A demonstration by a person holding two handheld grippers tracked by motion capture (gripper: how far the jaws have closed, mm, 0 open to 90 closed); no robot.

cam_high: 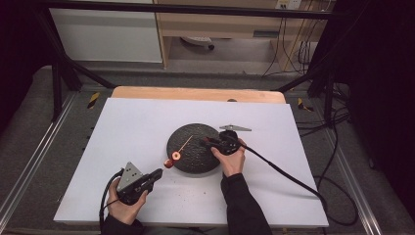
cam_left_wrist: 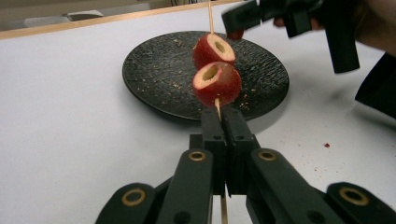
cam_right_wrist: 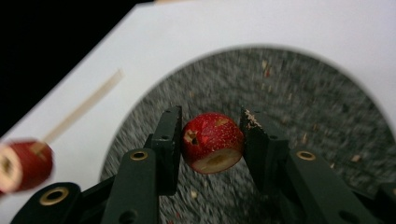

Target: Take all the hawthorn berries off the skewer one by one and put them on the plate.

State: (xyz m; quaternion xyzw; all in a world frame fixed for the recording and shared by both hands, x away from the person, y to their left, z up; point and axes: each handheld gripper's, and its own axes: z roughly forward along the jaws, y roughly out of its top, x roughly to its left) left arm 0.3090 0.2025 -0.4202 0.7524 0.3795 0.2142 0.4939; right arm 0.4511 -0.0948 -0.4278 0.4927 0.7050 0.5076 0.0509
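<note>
On top of the wooden table [cam_high: 195,93] lies a big white board [cam_high: 132,132], and near its middle sits a round black textured plate [cam_high: 192,155], its surface dotted with small crumbs [cam_left_wrist: 177,85]. Left and near, the person's left hand [cam_high: 125,208] holds the left gripper [cam_high: 157,173], whose jaws are clenched flat on the near end of a thin wooden skewer [cam_left_wrist: 210,16]; the stick slants up and away to the right, out over the plate. Two red hawthorn pieces [cam_left_wrist: 216,84], cored so that pale hollows show, are threaded on the skewer one behind the other, at the plate's near-left rim. Right of centre, the right hand [cam_high: 232,161] brings the right gripper [cam_high: 204,142] over the plate's right half, pointing left. Between its jaws sits a third red hawthorn piece [cam_right_wrist: 212,142] with its cut face turned down; the left jaw touches it, while a narrow gap seems to remain at the right jaw, though blur leaves the grasp uncertain. Tiny red flecks [cam_left_wrist: 326,145] lie on the board to the right of the plate.
</note>
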